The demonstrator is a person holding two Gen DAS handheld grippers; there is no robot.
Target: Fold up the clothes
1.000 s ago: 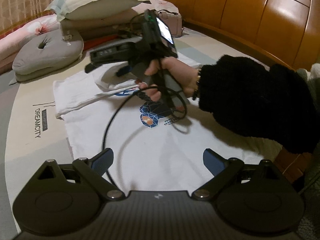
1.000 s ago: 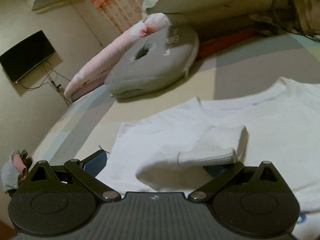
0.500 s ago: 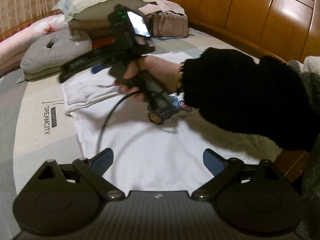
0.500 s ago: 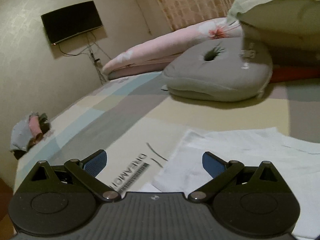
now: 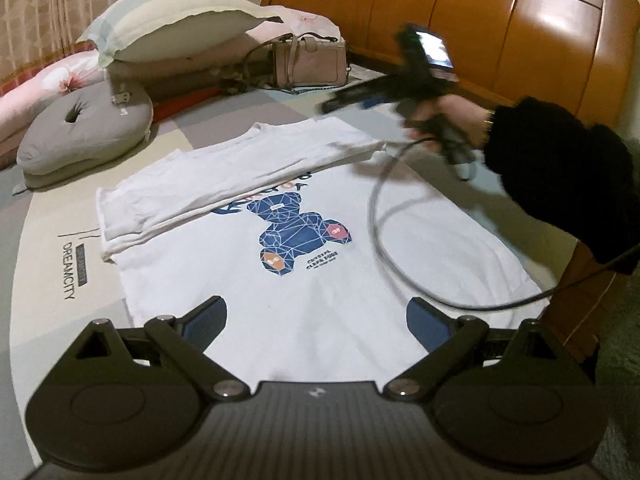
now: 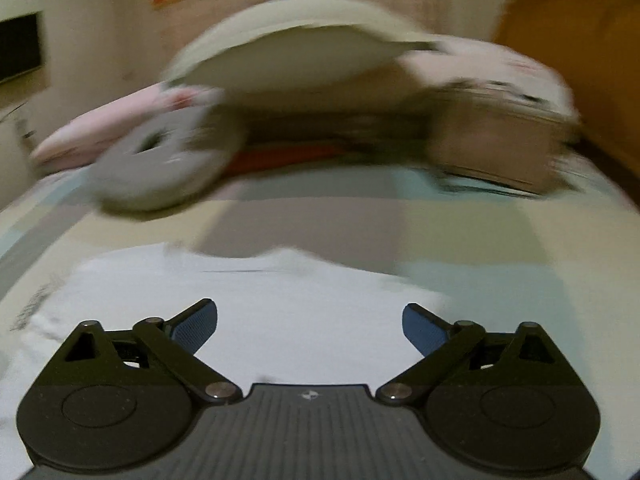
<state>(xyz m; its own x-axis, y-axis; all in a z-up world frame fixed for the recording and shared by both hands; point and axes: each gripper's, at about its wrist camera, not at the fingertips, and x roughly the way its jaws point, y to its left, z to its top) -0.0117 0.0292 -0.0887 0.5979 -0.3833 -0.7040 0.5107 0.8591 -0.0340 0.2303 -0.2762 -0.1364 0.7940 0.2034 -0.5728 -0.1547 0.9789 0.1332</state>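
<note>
A white T-shirt (image 5: pixel 320 248) with a blue bear print lies flat on the bed. Its far edge, with the sleeve, is folded over toward the print (image 5: pixel 224 176). My left gripper (image 5: pixel 316 324) is open and empty, low over the shirt's near hem. My right gripper (image 5: pixel 352 102) shows in the left wrist view, held in a hand above the shirt's far right corner. In its own blurred view my right gripper (image 6: pixel 310 328) is open and empty over white cloth (image 6: pixel 280 292).
A grey ring cushion (image 5: pixel 84 128), stacked pillows (image 5: pixel 172 28) and a beige handbag (image 5: pixel 308 60) lie at the far end of the bed. A wooden headboard (image 5: pixel 500 24) runs along the right. A cable (image 5: pixel 384 232) hangs from the right gripper over the shirt.
My right gripper let go of the folded sleeve, then swung right from the shirt's left side to its far right corner. The folded edge now lies flat. My left gripper stayed put.
</note>
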